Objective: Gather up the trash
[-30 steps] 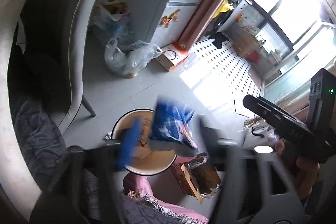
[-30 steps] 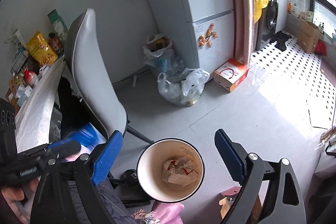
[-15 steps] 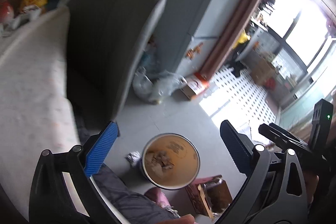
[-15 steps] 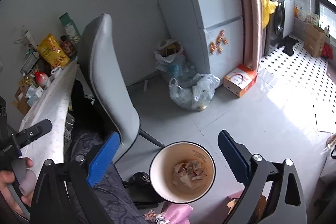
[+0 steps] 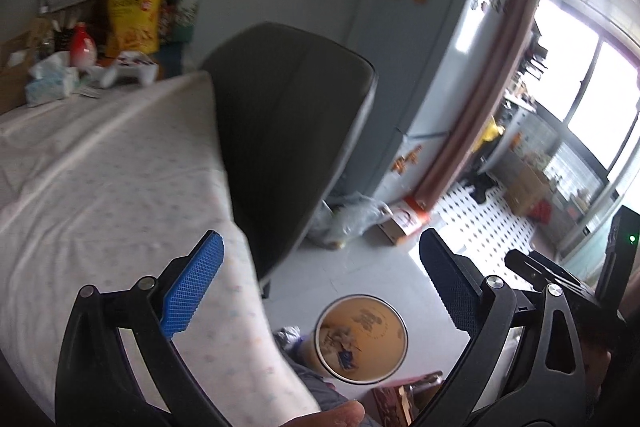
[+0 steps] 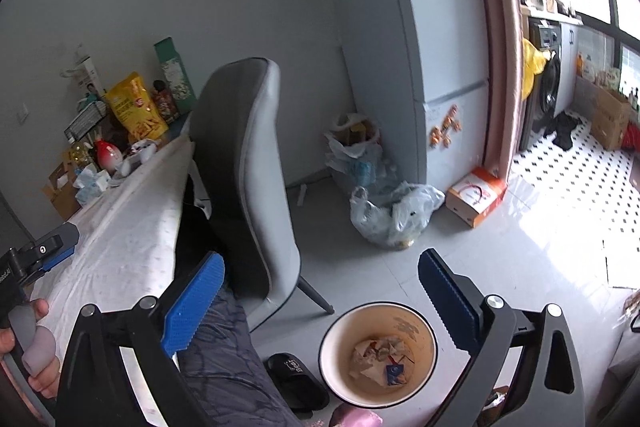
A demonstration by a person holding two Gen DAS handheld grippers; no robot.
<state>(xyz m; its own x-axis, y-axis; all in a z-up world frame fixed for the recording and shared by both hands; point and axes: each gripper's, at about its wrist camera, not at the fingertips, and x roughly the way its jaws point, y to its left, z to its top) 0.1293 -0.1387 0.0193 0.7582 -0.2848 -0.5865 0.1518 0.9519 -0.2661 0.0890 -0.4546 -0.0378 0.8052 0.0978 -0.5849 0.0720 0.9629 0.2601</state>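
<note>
- A second earlier we had a blue packet between the left gripper's [image 5: 320, 291] jaws over the bin [image 6: 378, 353]; those jaws now stood wide and empty.
- The blue packet [image 6: 394, 371] lay inside the bin on crumpled paper.
- Right gripper [image 6: 320, 291] also gaped, holding nothing.
- We had swung the left view up to the table [image 5: 100, 163]; next trash probably there.
</note>
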